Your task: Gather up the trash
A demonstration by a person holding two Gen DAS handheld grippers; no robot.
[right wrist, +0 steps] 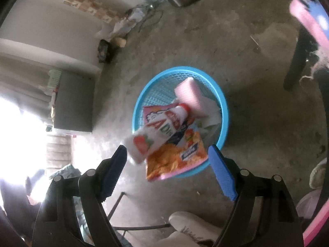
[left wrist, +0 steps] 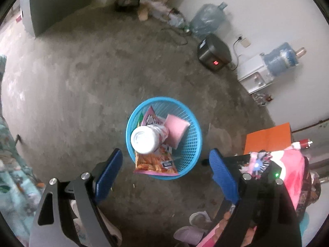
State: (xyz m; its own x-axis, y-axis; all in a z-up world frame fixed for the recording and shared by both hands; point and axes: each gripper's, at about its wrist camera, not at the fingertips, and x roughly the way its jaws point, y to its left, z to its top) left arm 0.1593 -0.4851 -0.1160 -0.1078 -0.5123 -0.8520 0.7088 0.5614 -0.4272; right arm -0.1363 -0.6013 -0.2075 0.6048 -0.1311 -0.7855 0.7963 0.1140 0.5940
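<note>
— What is sitting in the basket right now?

— The blue mesh wastebasket (left wrist: pixel 191 144) is standing on the concrete floor (left wrist: pixel 82 82), and it is holding a white strawberry drink bottle (left wrist: pixel 147 140), an orange-and-pink snack bag (left wrist: pixel 156 162) and a pink sponge-like block (left wrist: pixel 175 128). The bottle is lying tilted, cap end (right wrist: pixel 183 107) down in the basket and its white base sticking out past the near rim. The snack bag is lying under the bottle and is hanging over that same near rim. The pink block is leaning against the far wall of the basket.

— And your jaws?

— I am holding my left gripper (left wrist: pixel 165 170) above the basket with its blue jaws spread wide, gripping nothing. My right gripper (right wrist: pixel 167 168) is hovering over the basket too, jaws equally wide apart and empty. The bottle's base appears just beside my right gripper's left finger (right wrist: pixel 115 170), though I cannot tell if they are touching.

— What is around the basket?

— Well beyond it, by the white wall, a dark appliance with a red display (left wrist: pixel 214 54) is sitting on the floor, with a large clear water jug (left wrist: pixel 208 17) behind it and a white water dispenser carrying a blue jug (left wrist: pixel 265 68) to one side. An orange panel (left wrist: pixel 267 140) is standing near my left gripper's right finger. A white shoe (right wrist: pixel 191 222) is showing below my right gripper.
</note>
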